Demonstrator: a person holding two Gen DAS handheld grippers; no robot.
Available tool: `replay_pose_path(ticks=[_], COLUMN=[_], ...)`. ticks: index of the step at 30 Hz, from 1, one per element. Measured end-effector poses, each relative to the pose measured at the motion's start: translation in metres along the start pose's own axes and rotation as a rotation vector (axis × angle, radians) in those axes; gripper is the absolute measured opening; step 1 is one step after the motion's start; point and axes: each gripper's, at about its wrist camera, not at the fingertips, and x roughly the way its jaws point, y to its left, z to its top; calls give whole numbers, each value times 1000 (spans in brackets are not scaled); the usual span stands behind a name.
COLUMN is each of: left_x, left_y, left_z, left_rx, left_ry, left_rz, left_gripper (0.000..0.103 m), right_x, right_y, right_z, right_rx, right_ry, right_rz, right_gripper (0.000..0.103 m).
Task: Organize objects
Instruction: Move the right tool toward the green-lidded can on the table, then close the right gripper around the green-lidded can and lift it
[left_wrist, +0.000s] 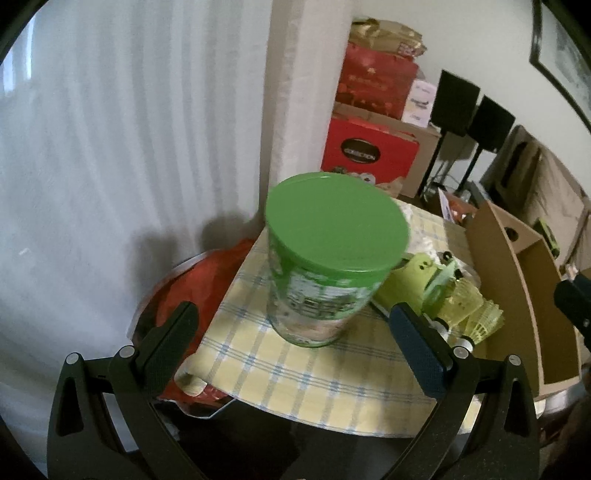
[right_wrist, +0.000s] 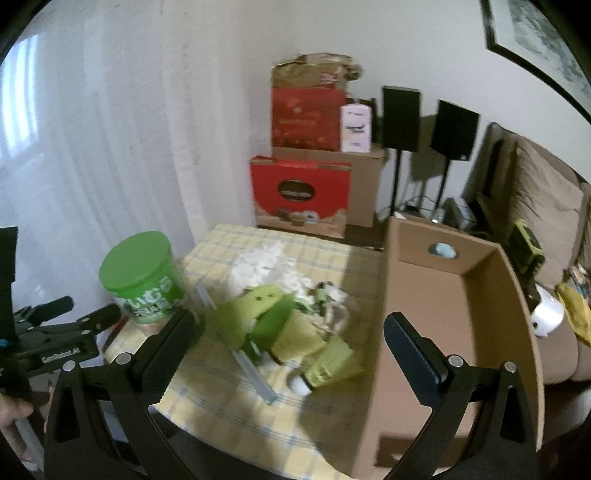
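At the left edge of the checked tablecloth (right_wrist: 325, 258) we see the green-lidded can (left_wrist: 325, 258) standing upright, just ahead of our left gripper (left_wrist: 295, 332), whose jaws are spread wide with nothing between them; the can sits in line with the gap but beyond the fingertips. Moving right, the yellow-green clutter (right_wrist: 284, 325) lies mid-table, blurred, with a long pale strip (right_wrist: 236, 343) slanting across it. Our right gripper (right_wrist: 291, 343) hovers over this pile, jaws wide and empty. Farthest right stands the open cardboard box (right_wrist: 509, 295), touching the cloth's edge.
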Motion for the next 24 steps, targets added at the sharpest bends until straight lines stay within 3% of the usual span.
replay_pose_path(ticks=[11, 20, 24], left_x=[34, 40, 40], left_y=[33, 38, 38], left_z=[-7, -12, -10], left_rx=[-63, 16, 56], left_ry=[-4, -96, -124], left_rz=[-181, -303, -321], left_gripper=[103, 103, 103], right_x=[41, 71, 87], right_y=[49, 88, 94], right_z=[10, 14, 16], right_rx=[-86, -205, -216], right_ry=[30, 39, 65], right_rz=[205, 327, 405], right_gripper=[103, 103, 103])
